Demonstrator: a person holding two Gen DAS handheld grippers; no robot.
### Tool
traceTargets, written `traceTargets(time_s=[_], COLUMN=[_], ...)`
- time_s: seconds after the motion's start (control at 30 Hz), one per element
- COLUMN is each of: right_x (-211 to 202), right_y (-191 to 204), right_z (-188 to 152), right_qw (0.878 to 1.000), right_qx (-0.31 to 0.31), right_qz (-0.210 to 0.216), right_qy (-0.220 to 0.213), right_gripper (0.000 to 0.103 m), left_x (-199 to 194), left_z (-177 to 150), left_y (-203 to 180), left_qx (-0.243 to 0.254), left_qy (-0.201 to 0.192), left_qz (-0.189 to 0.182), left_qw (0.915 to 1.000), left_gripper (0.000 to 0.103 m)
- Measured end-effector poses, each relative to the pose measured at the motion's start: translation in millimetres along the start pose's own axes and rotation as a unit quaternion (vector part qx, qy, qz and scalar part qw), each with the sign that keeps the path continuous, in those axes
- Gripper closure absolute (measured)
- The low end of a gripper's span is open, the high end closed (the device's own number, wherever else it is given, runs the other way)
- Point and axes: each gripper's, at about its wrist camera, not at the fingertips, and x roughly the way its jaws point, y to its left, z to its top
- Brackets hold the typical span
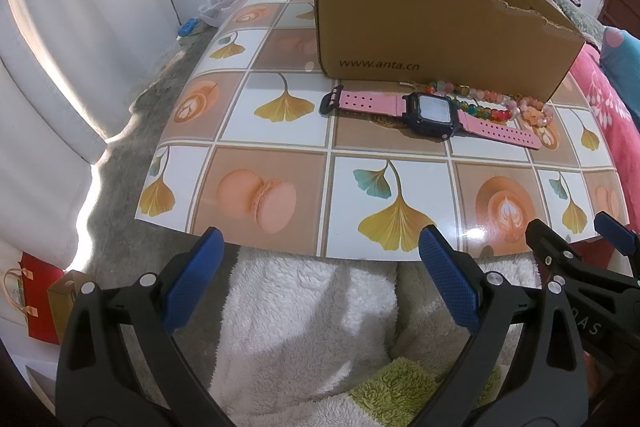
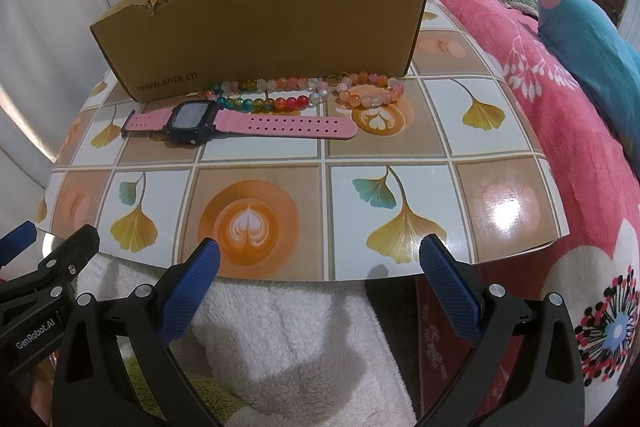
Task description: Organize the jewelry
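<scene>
cardboard box [image 2: 260, 23] stands just behind watch [image 2: 192, 121] and bead bracelets [image 2: 280, 95].

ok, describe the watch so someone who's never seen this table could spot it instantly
Find the open brown cardboard box printed "www.anta.cn" on the tiled-pattern table mat. Just in front of it lies a flat row of jewelry. The watch is the item nearest the camera: a dark square case on a pink perforated rubber strap, the only strap-shaped piece, while its neighbours, the multicoloured bead strand and the peach bead bracelet, are round beads.
</scene>
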Motion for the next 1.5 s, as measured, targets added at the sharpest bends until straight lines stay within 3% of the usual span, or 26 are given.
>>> traceTargets(time_s=[1.5], right_x=[2.0], right_y=[2.1], right_z=[0.8], right_qw=[1.000], right_qx=[0.000], right_qz=[0.000], right_qy=[0.001], right_gripper=[0.006], left_x=[-3.5], left_z=[0.7], left_y=[6.6], left_qx=[0.001], left_qy=[-0.002], left_qz=[0.003], left_qw=[1.0000], left_gripper=[0.009])
